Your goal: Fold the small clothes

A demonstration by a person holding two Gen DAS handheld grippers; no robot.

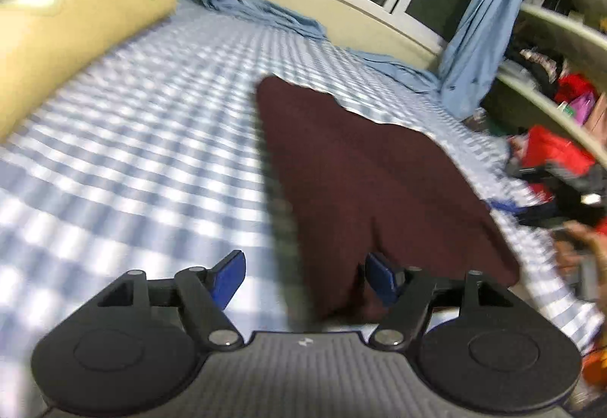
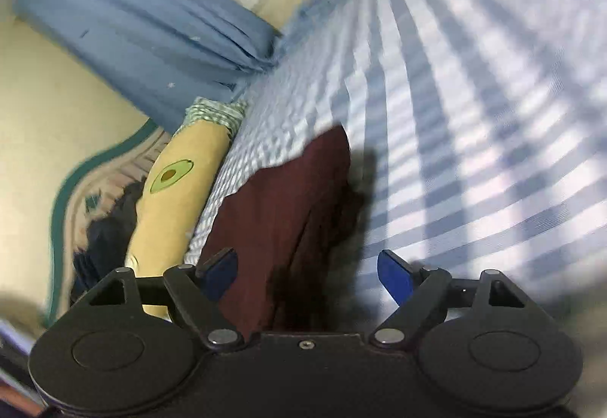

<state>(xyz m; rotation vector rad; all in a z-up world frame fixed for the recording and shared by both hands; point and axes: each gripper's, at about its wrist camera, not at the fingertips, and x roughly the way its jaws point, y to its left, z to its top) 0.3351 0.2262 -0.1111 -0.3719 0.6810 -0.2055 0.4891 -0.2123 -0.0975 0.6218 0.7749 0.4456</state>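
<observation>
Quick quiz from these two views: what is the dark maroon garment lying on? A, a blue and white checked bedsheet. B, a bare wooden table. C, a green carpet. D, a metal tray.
A: the maroon garment lies spread on the blue and white checked bedsheet, with both open grippers, left and right, at its near edge.

Left gripper (image 1: 305, 275) and right gripper (image 2: 306, 275) both hold fingers apart.

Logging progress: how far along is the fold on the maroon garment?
Done: the maroon garment lies on the checked sheet, apparently doubled lengthwise. In hand: nothing; left gripper and right gripper are both open over its near end. Left: further folds. Blur hides exact layers.
</observation>
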